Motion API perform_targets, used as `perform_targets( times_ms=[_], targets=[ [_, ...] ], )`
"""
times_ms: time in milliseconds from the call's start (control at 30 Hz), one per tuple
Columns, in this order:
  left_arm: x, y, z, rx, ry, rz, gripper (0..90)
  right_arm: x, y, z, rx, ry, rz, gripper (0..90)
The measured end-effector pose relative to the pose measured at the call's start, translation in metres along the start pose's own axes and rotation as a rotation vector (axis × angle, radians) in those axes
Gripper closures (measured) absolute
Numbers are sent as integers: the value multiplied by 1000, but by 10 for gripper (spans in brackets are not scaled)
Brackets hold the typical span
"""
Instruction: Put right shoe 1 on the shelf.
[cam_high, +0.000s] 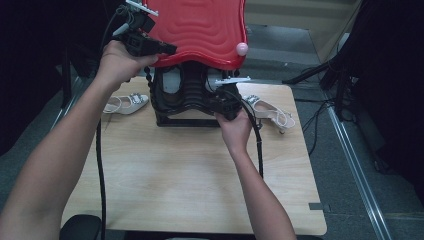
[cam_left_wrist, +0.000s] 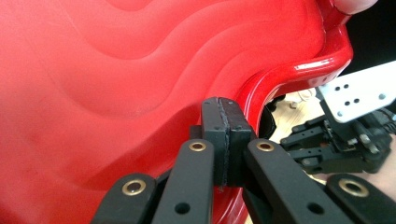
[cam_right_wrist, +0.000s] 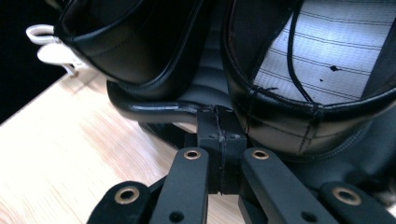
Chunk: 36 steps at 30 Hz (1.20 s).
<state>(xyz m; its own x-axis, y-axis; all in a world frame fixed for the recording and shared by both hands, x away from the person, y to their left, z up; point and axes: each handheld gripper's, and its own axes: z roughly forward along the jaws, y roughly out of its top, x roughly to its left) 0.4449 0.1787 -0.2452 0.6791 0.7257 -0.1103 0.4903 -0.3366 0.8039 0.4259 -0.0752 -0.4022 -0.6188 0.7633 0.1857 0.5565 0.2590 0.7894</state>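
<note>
A glossy red wavy lid stands raised over a black base at the far side of the table. Black shoes sit in that base, one with a striped lining. My left gripper is up at the lid's left edge; in its own view its pads are pressed together against the red surface. My right gripper is low at the base's right side, its jaws shut, tips touching a black bar with nothing between them.
Two white jewelled sandals lie on the wooden table, one left of the base, one right. A pink ball sits at the lid's right rim. Cables and a metal rail run along the floor on the right.
</note>
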Motion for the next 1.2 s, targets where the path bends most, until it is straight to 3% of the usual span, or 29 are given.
perform_targets(
  times_ms=[300, 367, 600, 733, 833, 933, 1200],
  targets=[
    [-1, 1, -7, 2, 1, -41, 900, 9, -12, -25, -25, 75, -22, 883],
    [1, 1, -14, -9, -29, -48, 858, 8, -16, -30, -31, 97, -24, 861],
    [-5, -7, -33, -20, -33, -31, 740, 11, -29, -46, -24, 110, -40, 798],
    [-10, -16, -42, -17, -45, -29, 669, 10, -36, -54, -31, 154, -45, 736],
    [-15, -26, -48, -8, -49, -27, 614, 10, -42, -59, -32, 157, -71, 722],
    [-20, -38, -55, -35, -66, -28, 606, 8, -50, -64, -37, 161, -74, 704],
    [-28, -71, -56, -8, -70, -44, 581, 0, -71, -73, -24, 181, -74, 667]
  ],
)
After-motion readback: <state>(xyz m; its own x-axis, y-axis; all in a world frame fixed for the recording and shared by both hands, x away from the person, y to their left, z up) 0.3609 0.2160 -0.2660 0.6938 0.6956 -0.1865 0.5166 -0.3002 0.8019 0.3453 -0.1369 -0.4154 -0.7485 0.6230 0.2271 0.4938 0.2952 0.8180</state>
